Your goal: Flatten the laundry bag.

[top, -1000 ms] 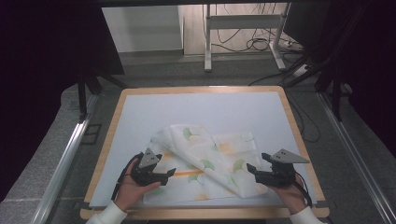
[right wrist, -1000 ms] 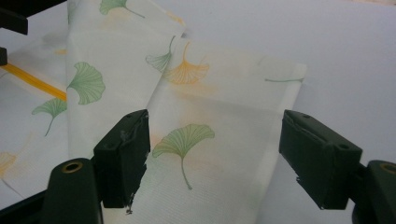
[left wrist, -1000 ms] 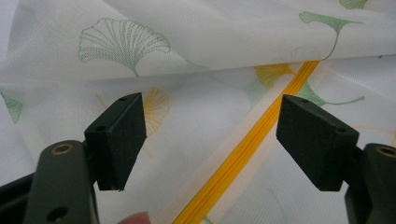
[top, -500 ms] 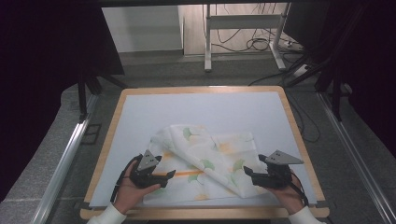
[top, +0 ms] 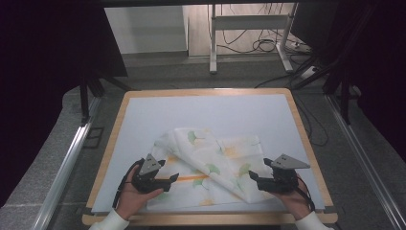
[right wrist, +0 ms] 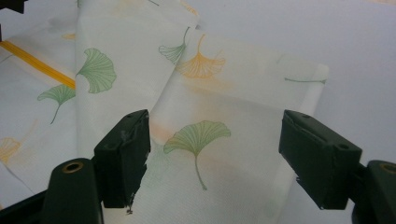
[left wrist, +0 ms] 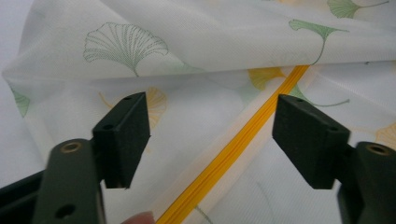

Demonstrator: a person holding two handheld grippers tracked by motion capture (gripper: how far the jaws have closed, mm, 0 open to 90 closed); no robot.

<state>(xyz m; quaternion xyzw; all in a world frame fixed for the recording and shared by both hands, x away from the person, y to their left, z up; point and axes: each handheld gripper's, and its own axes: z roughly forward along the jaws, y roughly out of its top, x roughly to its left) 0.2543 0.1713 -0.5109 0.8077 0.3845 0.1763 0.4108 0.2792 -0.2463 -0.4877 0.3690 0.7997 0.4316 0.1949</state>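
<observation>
A: Thin white cloth with a leaf print and a yellow stripe, lying rumpled and partly folded over itself on the near half of the worktop.

B: Looks light and limp, probably a bit slick. Likely to sag and slide unless pinched firmly; no stiffness to lift it flat.

A: Best taken at an edge or corner, not mid-sheet. On the right, the free corner lying flat past the fold; on the left, the near hem close to the stripe.

B: Left gripper low over the cloth's left part, fingers apart, just been closing a little, stripe running between them, nothing pinched yet.

A: Right gripper at the cloth's right edge, fingers wide apart over a green leaf, gripping nothing.

B: Risk of catching both layers at the fold, so worth aiming for a single layer.
</observation>
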